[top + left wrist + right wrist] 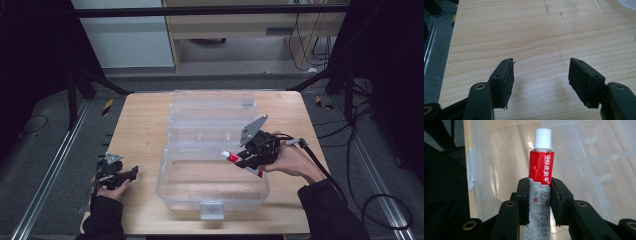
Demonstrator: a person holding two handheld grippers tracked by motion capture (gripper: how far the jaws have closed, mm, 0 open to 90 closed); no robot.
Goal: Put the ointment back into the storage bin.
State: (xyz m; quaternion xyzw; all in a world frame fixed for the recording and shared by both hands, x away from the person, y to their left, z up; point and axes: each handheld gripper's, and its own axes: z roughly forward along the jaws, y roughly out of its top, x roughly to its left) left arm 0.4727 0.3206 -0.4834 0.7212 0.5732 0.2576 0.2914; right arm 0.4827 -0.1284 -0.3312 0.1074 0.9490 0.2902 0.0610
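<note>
Red-and-silver tube clamped in right tool over clear box; left tool gapes idle on table. Next, likely: lower, release inside.

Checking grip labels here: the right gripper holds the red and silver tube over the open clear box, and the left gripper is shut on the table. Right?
Not quite. In the left gripper view the left gripper is open, its jaws wide apart over bare table. The right gripper does hold the tube over the clear box.
</note>
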